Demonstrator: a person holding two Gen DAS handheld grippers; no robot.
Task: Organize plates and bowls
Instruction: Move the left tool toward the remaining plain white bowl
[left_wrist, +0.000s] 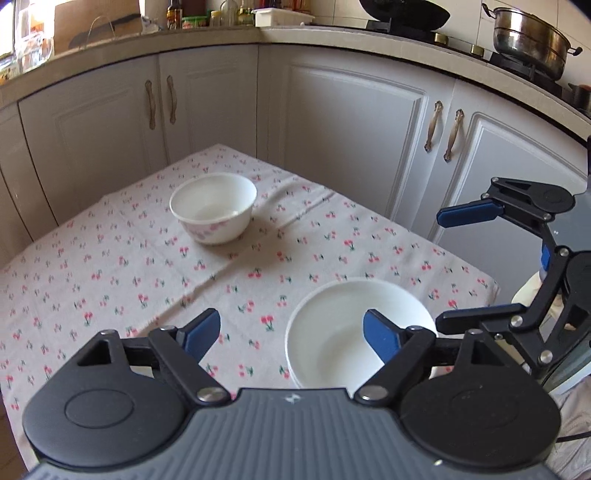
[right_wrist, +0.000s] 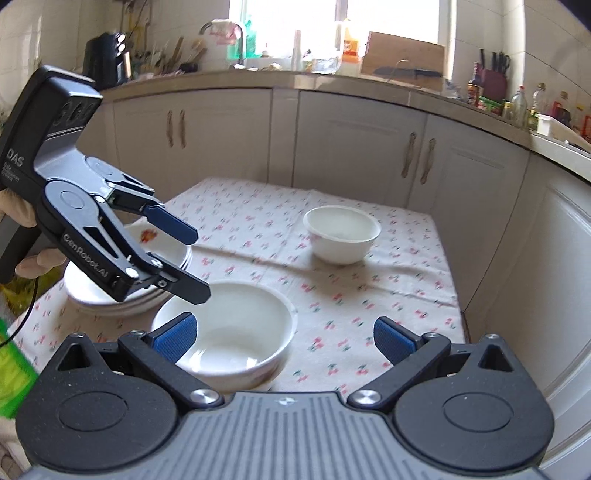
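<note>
A: How many dishes are on the cherry-print tablecloth (right_wrist: 369, 288)?

B: Two bowls and one stack of plates. How many plates are in the stack I cannot tell.

A: Nearest first?

B: In the right wrist view the near bowl (right_wrist: 236, 332) sits at lower centre, plain white, empty and upright. The right gripper (right_wrist: 284, 338) hangs over it with its jaws spread wide and nothing between the pads. Its left blue pad (right_wrist: 175, 338) shows in front of the bowl's rim; whether it touches the rim I cannot tell.

A: And the left gripper?

B: The left gripper (right_wrist: 201, 264) comes in from the left of that frame, a gloved hand (right_wrist: 22, 218) on its handle. Its jaws stand well apart and hold nothing. The lower finger lies across the near bowl's left rim in the picture; contact is unclear.

A: The plates?

B: The stack of plates (right_wrist: 92, 291) sits behind that gripper at middle left, white, the top plate bearing an orange flower print.

A: Farthest?

B: The far bowl (right_wrist: 341, 236) stands right of centre, alone, white and empty. The left wrist view shows pink flowers on its side.
</note>
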